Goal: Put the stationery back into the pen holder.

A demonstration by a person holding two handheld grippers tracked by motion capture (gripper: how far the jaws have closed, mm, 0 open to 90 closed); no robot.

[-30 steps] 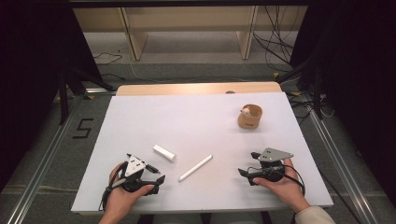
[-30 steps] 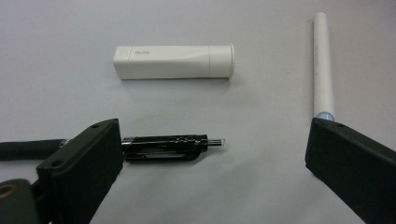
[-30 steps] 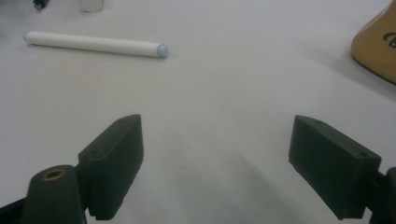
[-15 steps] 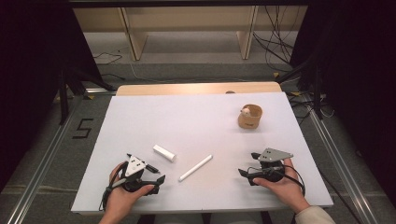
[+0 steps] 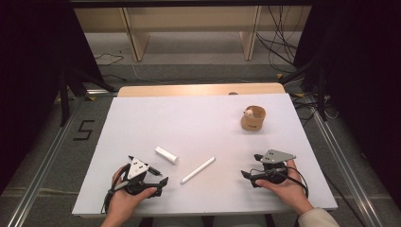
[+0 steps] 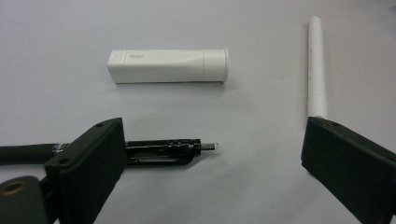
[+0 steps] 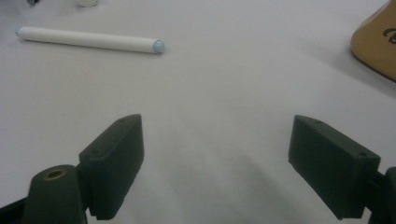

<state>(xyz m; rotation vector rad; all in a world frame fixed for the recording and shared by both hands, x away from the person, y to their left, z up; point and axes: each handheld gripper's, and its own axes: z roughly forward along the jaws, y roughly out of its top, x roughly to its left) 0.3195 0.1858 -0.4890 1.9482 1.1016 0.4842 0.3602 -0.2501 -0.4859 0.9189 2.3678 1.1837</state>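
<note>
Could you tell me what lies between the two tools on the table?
In the high view, a long white stick lies between the left tool and the right tool; the table is otherwise bare there.

We take this for a lab or test room set up for recording: a plain white table (image 5: pixel 198 127) stands on a grey floor between metal rails (image 5: pixel 38 175), with a black numeral 5 (image 5: pixel 83 130) taped to the floor at its left. Dark curtains (image 5: pixel 33 61) close both sides, loose cables (image 5: pixel 279 45) trail across the floor behind, and a bare wooden shelf frame (image 5: pixel 189 23) stands at the back
</note>
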